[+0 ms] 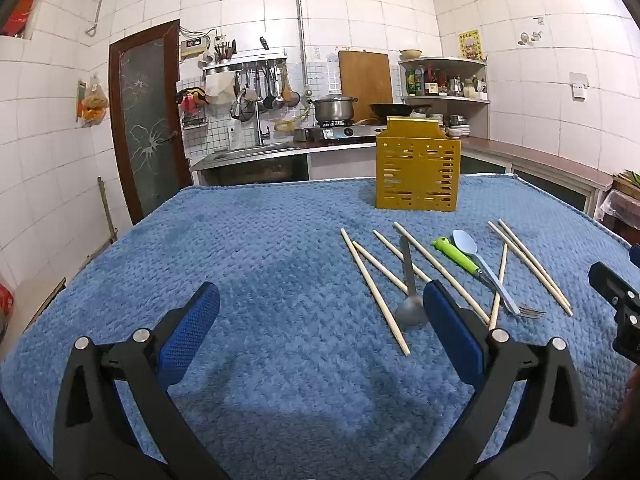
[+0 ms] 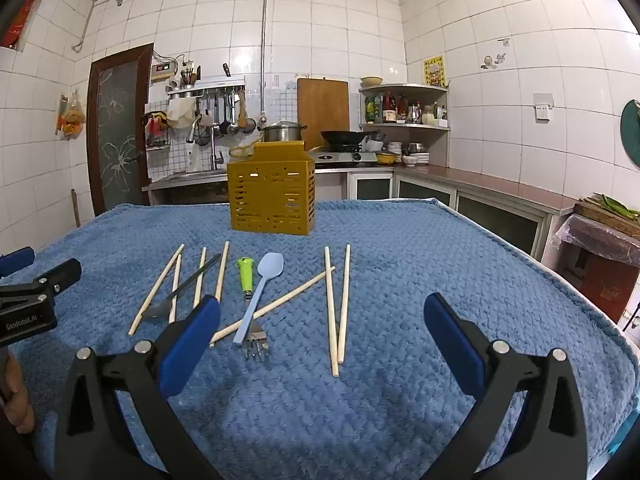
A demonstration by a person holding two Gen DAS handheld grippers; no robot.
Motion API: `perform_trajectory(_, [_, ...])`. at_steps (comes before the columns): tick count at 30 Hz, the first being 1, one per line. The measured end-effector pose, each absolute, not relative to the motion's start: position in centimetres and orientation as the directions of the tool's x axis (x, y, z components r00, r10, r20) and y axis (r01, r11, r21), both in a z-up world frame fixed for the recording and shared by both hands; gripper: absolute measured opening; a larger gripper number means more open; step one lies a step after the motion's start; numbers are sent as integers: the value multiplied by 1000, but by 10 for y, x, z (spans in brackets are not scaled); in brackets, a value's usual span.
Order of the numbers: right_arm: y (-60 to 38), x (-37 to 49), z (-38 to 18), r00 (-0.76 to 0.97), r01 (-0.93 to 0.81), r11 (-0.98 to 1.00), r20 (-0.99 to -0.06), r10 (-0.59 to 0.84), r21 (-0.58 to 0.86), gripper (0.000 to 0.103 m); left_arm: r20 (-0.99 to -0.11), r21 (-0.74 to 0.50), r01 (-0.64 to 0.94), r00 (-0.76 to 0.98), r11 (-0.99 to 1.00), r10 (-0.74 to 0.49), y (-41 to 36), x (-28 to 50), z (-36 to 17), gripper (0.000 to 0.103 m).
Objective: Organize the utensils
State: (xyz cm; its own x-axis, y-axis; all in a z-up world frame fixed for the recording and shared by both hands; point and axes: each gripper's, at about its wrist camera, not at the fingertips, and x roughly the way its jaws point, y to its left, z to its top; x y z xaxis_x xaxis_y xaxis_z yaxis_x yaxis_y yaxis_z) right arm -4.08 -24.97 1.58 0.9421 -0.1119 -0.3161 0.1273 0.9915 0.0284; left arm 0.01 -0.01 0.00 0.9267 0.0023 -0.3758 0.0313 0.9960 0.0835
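Both grippers, left gripper [image 1: 320, 320] and right gripper [image 2: 322, 334], are hanging wide open, empty. Chopsticks [image 2: 343, 304], spoons [image 2: 260, 296] and fork [image 2: 256, 346] are all lying on the blue-covered counter [image 2: 400, 420]; the yellow holder [image 2: 272, 194], farther back, is seemingly holding nothing yet.

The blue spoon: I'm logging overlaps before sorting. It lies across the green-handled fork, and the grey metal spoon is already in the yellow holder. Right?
Partly. The blue spoon does cross the green-handled fork, but the grey metal spoon lies on the blue cloth among the chopsticks, not in the yellow holder; the right wrist view shows it.
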Motion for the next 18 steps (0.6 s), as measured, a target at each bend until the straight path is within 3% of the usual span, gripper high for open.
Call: perform_trajectory(18, [-250, -40, 15, 941, 129, 991, -318, -113, 31, 99, -381, 80, 46, 924, 996, -12, -2, 2, -3, 98])
